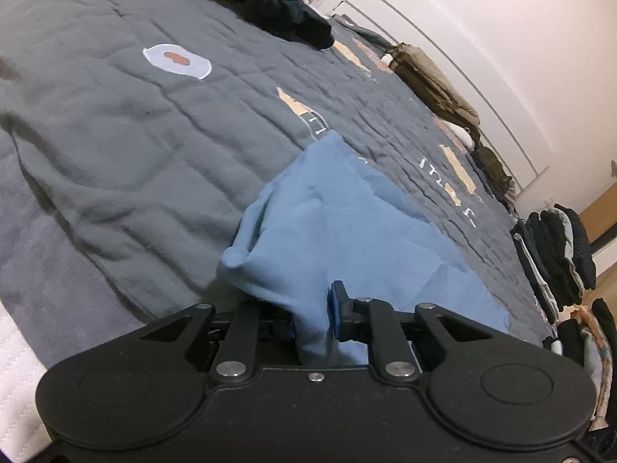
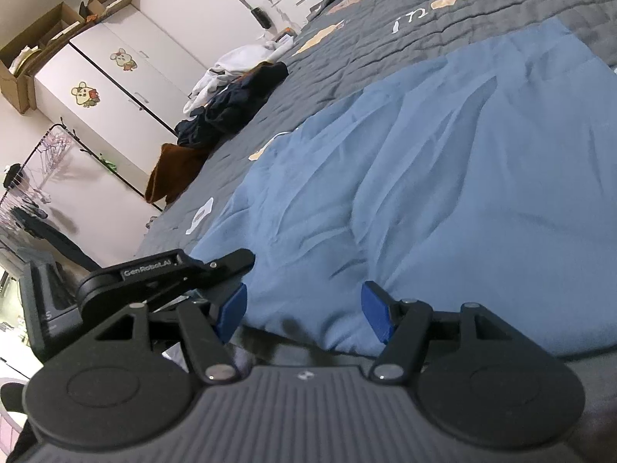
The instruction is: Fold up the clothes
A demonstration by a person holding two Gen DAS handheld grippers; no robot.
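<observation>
Both tongs work low over a bed: the left tongs (image 1: 314, 314) are pinched tight on a bunched fold of the light blue cotton garment (image 1: 347, 231), the cloth running down between the blue pads, while the right tongs (image 2: 304, 310) stand wide apart with nothing between them, their tips just at the near edge of the same garment (image 2: 424, 177). That garment lies spread and wrinkled on a dark grey quilted bedspread (image 1: 135, 135) printed with pale patches and white lettering. From the left wrist view the bed runs along a plain white wall (image 1: 520, 38); a heap of dark unfolded clothes (image 1: 285, 11) sits at the far end, an olive-brown folded item (image 1: 435, 85) lies along the wall-side edge, and a stack of folded dark and grey garments (image 1: 555, 254) stands at the right edge of the bed. A strip of white mattress (image 1: 15, 366) shows at the lower left. Only the right wrist view shows the other side of the room: a white wardrobe (image 2: 108, 88) with cartoon animal stickers on its doors, open cardboard boxes (image 2: 42, 42) on top of it, a black clothes rail (image 2: 50, 146) carrying hangers, and a brown garment (image 2: 173, 169) hanging over the bed's edge beside the dark heap (image 2: 231, 104) and some white cloth (image 2: 231, 65). The left tongs (image 2: 166, 274) also appear there, just beside the right pair.
</observation>
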